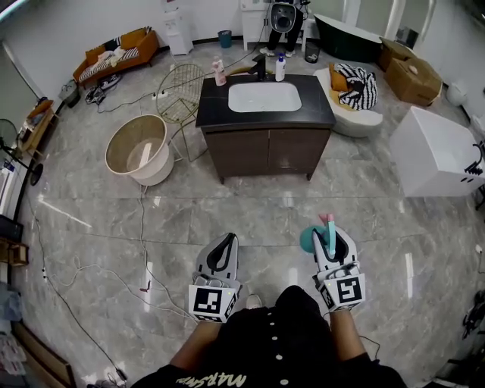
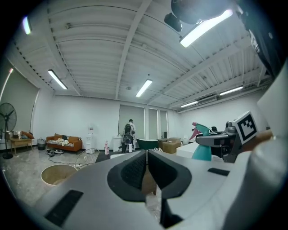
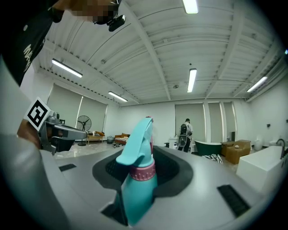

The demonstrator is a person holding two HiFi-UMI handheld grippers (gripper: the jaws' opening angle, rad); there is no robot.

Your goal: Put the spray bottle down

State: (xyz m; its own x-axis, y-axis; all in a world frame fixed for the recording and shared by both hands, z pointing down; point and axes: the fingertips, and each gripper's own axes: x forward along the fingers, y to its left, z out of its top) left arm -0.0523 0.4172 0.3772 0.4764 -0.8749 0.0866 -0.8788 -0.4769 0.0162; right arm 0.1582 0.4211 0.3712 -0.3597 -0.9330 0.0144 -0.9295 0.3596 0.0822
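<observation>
1. Ref. landmark: the dark wood vanity cabinet w/ black top and white inset basin. All positions below are given relative to it.
2. Right gripper: you hold it level, on your side of the vanity and well apart from it, over the grey marble-tile floor. Its jaws are clamped on the teal plastic spray bottle w/ pink collar.
3. Spray bottle pos.: upright btwn the right gripper's jaws, in the air and not resting on any surface. The pads grip it just below the collar. In the head view the body hangs on the left side of the jaws and the pink-tipped head points toward the vanity.
4. Left gripper: level, beside the right gripper and apart from it, also on your side of the vanity. Its jaws are closed pad to pad w/ nothing btwn them.
5. On the vanity top, at the far edge: a white bottle w/ blue cap and a pink bottle.
6. Left of the vanity: a round beige tub on the floor and a gold wire chair just beside the cabinet.
7. Right of the vanity: a white box-shaped unit.
8. Behind the vanity: a person stands near the back wall.
</observation>
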